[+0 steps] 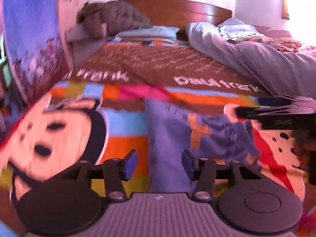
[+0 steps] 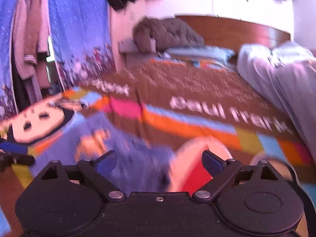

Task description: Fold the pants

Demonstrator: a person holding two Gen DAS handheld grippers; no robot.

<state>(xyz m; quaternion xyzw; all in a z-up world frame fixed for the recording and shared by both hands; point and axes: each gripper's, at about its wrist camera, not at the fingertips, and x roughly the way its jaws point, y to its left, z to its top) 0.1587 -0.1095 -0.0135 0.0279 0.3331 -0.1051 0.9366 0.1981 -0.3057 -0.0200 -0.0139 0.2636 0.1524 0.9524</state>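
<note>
1. Pants [image 1: 169, 130] of blue fabric with orange patches lay on the bedspread [image 1: 126, 122] near the foot edge of the bed, between the cartoon face [image 1: 53, 134] toward the left side and a red-and-white print [image 1: 276, 154] toward the right; bunched and rumpled on their right portion, flatter on the left; blurred in both views.
2. Left gripper [image 1: 159, 165] hung just above the pants with jaws spread wide, blue pads [image 1: 131, 164] well apart; nothing between them; could not tell whether the tips touched the cloth.
3. Right gripper [image 2: 159, 163] likewise gaped wide, with nothing clasped; positioned over the right end of the pants [image 2: 126, 154], where blue fabric met the red-and-white print [image 2: 197, 165]; pads [image 2: 107, 162] clear of any fold.
4. Seen from the left wrist, the right gripper [image 1: 276, 116] showed as a dark blurred shape at the right side of the bed, beside the bunched part of the pants; seen from the right wrist, a blue pad of the left gripper [image 2: 13, 148] sat at the far left.
5. Toward the head edge: a brown band with white lettering [image 1: 217, 83], a pale blue pillow [image 1: 150, 32], a grey tufted cushion [image 1: 118, 15] against the wooden headboard [image 1: 177, 9].
6. Along the right side of the bed: a grey rumpled duvet [image 1: 256, 53].
</note>
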